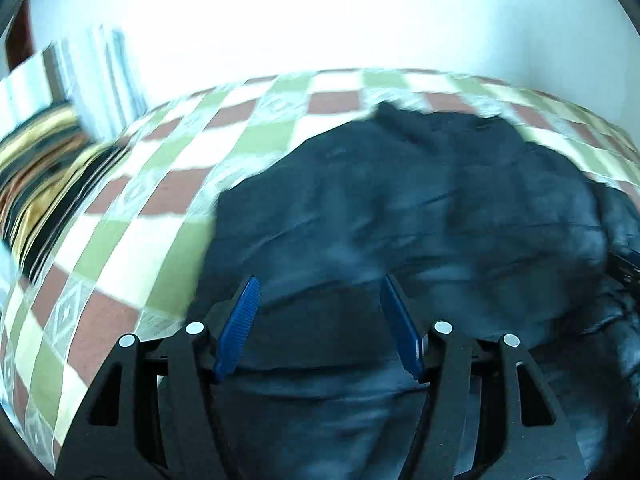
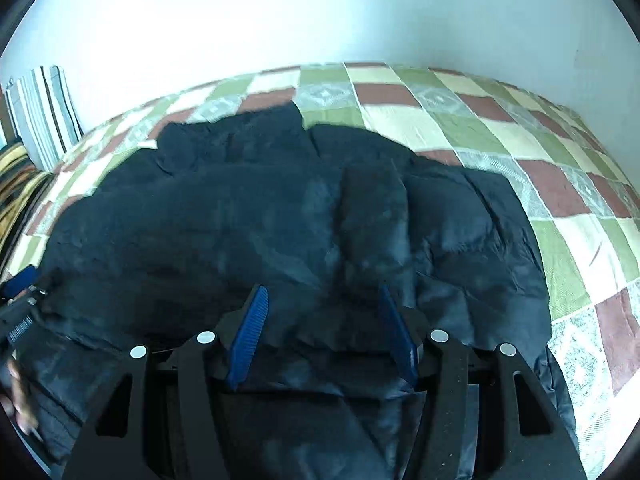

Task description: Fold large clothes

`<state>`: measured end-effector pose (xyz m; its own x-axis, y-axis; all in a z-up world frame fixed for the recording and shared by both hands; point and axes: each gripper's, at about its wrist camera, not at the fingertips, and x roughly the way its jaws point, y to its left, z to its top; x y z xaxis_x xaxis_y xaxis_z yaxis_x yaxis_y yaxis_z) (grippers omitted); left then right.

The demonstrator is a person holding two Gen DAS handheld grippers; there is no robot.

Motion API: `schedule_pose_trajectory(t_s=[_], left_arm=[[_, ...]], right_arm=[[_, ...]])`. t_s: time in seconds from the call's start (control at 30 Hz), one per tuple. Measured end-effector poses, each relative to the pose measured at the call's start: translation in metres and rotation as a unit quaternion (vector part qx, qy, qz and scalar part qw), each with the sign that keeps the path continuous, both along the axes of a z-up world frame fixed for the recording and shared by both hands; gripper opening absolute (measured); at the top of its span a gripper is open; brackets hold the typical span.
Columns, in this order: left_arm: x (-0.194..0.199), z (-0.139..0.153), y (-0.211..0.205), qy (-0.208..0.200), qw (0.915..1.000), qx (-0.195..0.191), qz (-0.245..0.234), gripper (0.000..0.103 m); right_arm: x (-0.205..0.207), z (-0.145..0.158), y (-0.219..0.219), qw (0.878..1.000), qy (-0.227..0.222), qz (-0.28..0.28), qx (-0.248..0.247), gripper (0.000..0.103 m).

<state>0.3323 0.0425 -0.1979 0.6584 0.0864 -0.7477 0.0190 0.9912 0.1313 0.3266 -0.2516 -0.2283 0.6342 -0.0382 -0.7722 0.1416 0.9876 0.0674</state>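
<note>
so the jacket (image 2: 280, 220) is a big dark puffy thing, lying spread over the checkered quilt (image 2: 460, 128), taking up most of the near and middle part of the bed. it runs from the near edge under both grippers out toward the far side, where a bit of the hem or collar pokes up. hard to tell which end is which, it's all dark and rumpled.

left gripper (image 1: 318, 320) is over the near left part of the jacket, fingers spread wide, nothing between them. that view is blurry. right gripper (image 2: 324, 328) is over the near middle, fingers also spread, just cloth below, not pinched. i can't tell if the tips are touching the fabric or just above it.

how it'll handle, my guess: soft, floppy, quilted and a bit bulky, so light for its size but it'll sag and bunch. the shell looks smooth, maybe slick, so a shallow pinch might slip. i'd grab a proper edge or seam with a thick bite rather than the flat middle, one gripper on each near corner or along the side edges, so the fold comes over even. there's a raised fold (image 2: 372, 200) in the middle that probably wants flattening first.

striped pillow (image 2: 40, 112) sits at the far left, well apart from all this.
</note>
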Motion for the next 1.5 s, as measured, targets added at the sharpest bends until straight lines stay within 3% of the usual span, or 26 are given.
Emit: schedule_pose_trajectory(t_s=[0.07,0.13,0.27,0.4,0.5,0.57,0.67,0.8,0.97,1.1,1.33,1.37,1.47,1.5], left_arm=[[0.01,-0.018,0.023,0.036,0.9989,-0.009,0.028,0.063],[0.015,-0.027,0.031,0.049,0.9982,-0.023,0.026,0.064],[0.02,-0.042,0.024,0.058,0.9982,0.0,0.016,0.064],[0.015,-0.025,0.023,0.046,0.9989,0.008,0.004,0.064],[-0.015,-0.003,0.038,0.035,0.9994,0.008,0.003,0.064],[-0.04,0.009,0.051,0.022,0.9997,0.008,0.003,0.071],[-0.083,0.022,0.082,0.007,0.9999,0.006,0.007,0.075],[-0.139,0.026,0.116,0.017,0.9994,-0.022,0.018,0.076],[-0.201,0.015,0.151,0.042,0.9944,-0.087,0.043,0.081],[-0.235,0.0,0.17,0.069,0.9841,-0.156,0.051,0.081],[-0.261,-0.013,0.169,0.079,0.9793,-0.185,0.027,0.081],[-0.263,-0.014,0.167,0.077,0.9801,-0.181,0.024,0.08],[-0.264,-0.013,0.163,0.082,0.9769,-0.197,0.009,0.062],[-0.266,-0.012,0.161,0.083,0.9761,-0.201,0.003,0.058]], right_arm=[[0.002,-0.012,-0.002,1.0,0.012,-0.001,-0.003,0.057],[0.004,-0.022,0.001,1.0,0.019,0.003,-0.01,0.058],[0.011,-0.033,-0.002,1.0,0.025,0.002,-0.004,0.059],[0.006,-0.016,-0.004,1.0,0.015,0.006,0.002,0.059],[-0.019,0.006,-0.015,1.0,0.004,-0.004,0.017,0.06],[-0.047,0.022,-0.027,1.0,-0.004,-0.009,0.019,0.06],[-0.088,0.037,-0.044,1.0,-0.013,-0.016,-0.003,0.071],[-0.153,0.036,-0.077,0.999,-0.001,-0.034,-0.008,0.072],[-0.226,0.024,-0.107,0.998,0.016,-0.068,-0.002,0.072],[-0.259,0.012,-0.118,0.997,0.027,-0.078,0.011,0.072],[-0.284,-0.016,-0.119,0.993,0.046,-0.077,0.073,0.072],[-0.286,-0.018,-0.117,0.993,0.047,-0.076,0.077,0.072],[-0.289,-0.02,-0.111,0.994,0.045,-0.07,0.077,0.071],[-0.29,-0.021,-0.109,0.994,0.044,-0.067,0.079,0.065]])
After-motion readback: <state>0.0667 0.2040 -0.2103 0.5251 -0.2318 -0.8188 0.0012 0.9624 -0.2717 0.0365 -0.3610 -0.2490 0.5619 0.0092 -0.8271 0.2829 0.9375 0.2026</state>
